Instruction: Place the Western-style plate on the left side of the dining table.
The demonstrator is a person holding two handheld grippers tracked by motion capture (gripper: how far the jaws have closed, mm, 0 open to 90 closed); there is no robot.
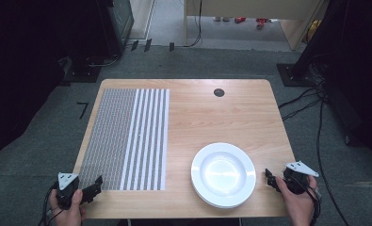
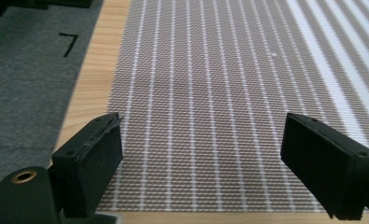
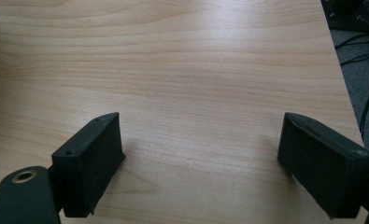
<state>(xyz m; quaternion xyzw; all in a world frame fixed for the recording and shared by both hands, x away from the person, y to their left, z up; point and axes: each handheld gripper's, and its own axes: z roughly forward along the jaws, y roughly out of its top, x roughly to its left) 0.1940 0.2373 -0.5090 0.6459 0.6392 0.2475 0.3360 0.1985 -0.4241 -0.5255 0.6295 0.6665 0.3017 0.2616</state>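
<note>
A stack of white plates (image 1: 223,174) sits at the front right of the wooden table (image 1: 212,117). A grey and white striped placemat (image 1: 127,139) covers the left part of the table. My left gripper (image 1: 93,186) is held at the front left corner, over the near edge of the placemat (image 2: 210,93), open with nothing between its jaws. My right gripper (image 1: 270,179) is at the front right edge, just right of the plates, open over bare wood (image 3: 196,84) and holding nothing.
A round black cable hole (image 1: 219,92) is at the back of the table. Cables (image 1: 315,122) run over the grey carpet to the right. Dark equipment stands at the back left and right.
</note>
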